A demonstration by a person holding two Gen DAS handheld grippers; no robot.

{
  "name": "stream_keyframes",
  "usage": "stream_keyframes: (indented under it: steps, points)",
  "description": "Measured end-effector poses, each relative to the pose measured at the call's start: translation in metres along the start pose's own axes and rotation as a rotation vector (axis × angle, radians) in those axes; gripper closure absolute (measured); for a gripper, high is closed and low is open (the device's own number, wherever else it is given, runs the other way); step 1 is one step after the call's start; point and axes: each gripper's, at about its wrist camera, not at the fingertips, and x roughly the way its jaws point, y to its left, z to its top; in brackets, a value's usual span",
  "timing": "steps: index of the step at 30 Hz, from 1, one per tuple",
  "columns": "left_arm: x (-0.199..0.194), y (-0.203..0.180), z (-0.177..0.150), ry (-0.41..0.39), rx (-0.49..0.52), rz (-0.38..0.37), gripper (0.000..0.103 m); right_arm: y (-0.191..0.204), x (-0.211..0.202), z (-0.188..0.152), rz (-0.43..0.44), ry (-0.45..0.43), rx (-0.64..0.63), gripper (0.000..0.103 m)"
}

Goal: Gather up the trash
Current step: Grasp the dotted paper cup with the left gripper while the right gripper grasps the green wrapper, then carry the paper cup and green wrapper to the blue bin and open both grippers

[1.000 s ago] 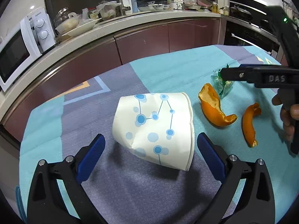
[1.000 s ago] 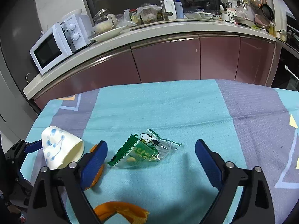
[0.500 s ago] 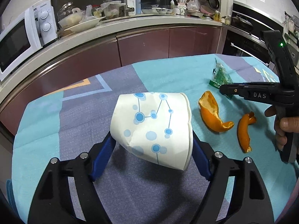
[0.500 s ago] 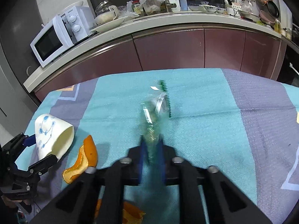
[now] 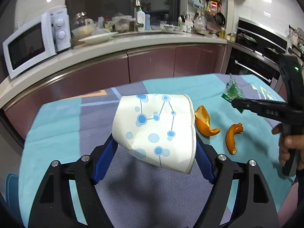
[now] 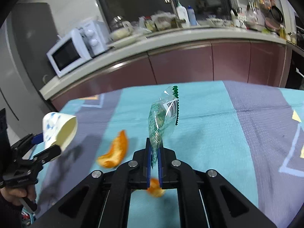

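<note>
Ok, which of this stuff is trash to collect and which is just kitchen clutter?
Trash:
- paper cup, held by left gripper
- green wrapper, held by right gripper
- two orange peels on tablecloth

Background:
- microwave
- counter dishes

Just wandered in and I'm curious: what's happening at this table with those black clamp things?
A person is clearing trash with a hand-held tool in each hand. The left tool grips a crumpled paper cup, lifted above the tablecloth. The right tool pinches a green snack wrapper. Two orange peels lie uncollected.

Bright overhead light, fisheye-warped edges, slight motion blur
</note>
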Motion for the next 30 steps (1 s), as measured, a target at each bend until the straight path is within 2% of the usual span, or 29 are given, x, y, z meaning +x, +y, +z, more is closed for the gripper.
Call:
stream_keyframes:
  steps: [15, 30]
  points:
    - [-0.1, 0.037, -0.034, -0.083, -0.109, 0.091, 0.026, 0.088, -0.087, -0.038, 0.081, -0.124, -0.13, 0.098]
    - [-0.225, 0.107, -0.096, -0.173, -0.22, 0.226, 0.026, 0.193, -0.123, -0.058, 0.209, -0.172, -0.296, 0.098]
